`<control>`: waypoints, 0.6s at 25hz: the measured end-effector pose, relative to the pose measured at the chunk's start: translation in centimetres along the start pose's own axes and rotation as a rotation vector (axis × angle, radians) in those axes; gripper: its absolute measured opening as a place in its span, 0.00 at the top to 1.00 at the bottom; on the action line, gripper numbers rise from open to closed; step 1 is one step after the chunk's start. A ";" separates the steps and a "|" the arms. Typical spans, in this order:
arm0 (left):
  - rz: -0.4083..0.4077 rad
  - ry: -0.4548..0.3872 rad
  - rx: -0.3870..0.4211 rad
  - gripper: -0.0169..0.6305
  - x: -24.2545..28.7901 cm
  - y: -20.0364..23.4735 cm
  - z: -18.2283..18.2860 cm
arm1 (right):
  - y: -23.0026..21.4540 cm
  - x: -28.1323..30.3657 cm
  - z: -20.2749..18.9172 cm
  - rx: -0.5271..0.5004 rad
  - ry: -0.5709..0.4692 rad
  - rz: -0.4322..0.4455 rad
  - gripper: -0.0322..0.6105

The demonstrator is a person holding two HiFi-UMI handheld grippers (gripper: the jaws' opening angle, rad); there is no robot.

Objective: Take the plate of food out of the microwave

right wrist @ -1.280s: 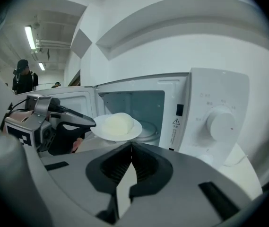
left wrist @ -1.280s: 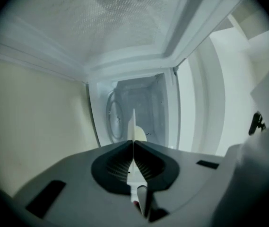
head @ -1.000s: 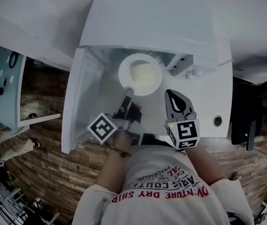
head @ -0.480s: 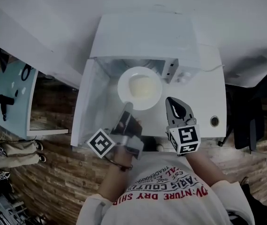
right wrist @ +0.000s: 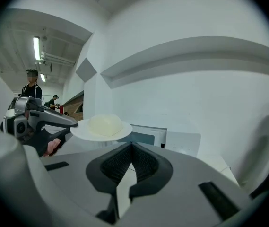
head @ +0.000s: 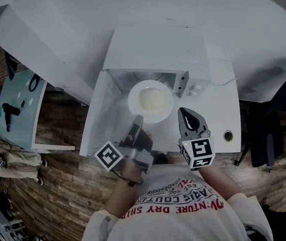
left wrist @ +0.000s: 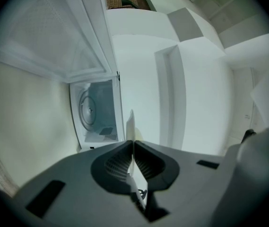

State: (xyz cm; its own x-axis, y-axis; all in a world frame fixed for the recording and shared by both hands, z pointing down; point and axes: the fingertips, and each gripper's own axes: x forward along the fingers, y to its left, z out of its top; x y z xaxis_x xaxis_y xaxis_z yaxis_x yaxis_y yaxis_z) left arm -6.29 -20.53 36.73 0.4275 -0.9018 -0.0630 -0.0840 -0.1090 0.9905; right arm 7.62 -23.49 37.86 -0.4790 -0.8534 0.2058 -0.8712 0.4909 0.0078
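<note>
plate point(head: 134, 102): likely stiff, light, breakable — keep it level.
left claw point(head: 137, 119): clamped on the rim nearest it.
right claw point(head: 187, 113): closed, empty — plate just left.

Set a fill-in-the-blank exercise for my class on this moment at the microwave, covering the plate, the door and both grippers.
1. The left gripper is shut on the white plate, gripping it by its ___.
2. The door of the microwave stands ___.
3. The fingers of the right gripper are together and hold ___.

Missing words: rim; open; nothing.
</note>
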 end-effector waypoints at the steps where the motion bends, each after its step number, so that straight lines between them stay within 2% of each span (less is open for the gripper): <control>1: -0.005 -0.001 -0.001 0.95 0.1 -0.1 0.0 | -0.1 0.0 0.1 -0.002 -0.002 -0.001 0.93; 15: -0.037 0.007 -0.015 0.95 1.1 -0.4 -0.3 | -1.3 -0.3 1.3 -0.008 -0.042 -0.025 0.93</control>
State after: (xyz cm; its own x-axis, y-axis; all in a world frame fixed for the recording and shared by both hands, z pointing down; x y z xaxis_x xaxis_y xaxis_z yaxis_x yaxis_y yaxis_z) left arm -5.54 -21.32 36.27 0.4363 -0.8943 -0.0991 -0.0543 -0.1361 0.9892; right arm 8.75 -24.08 36.47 -0.4615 -0.8718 0.1641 -0.8821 0.4707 0.0198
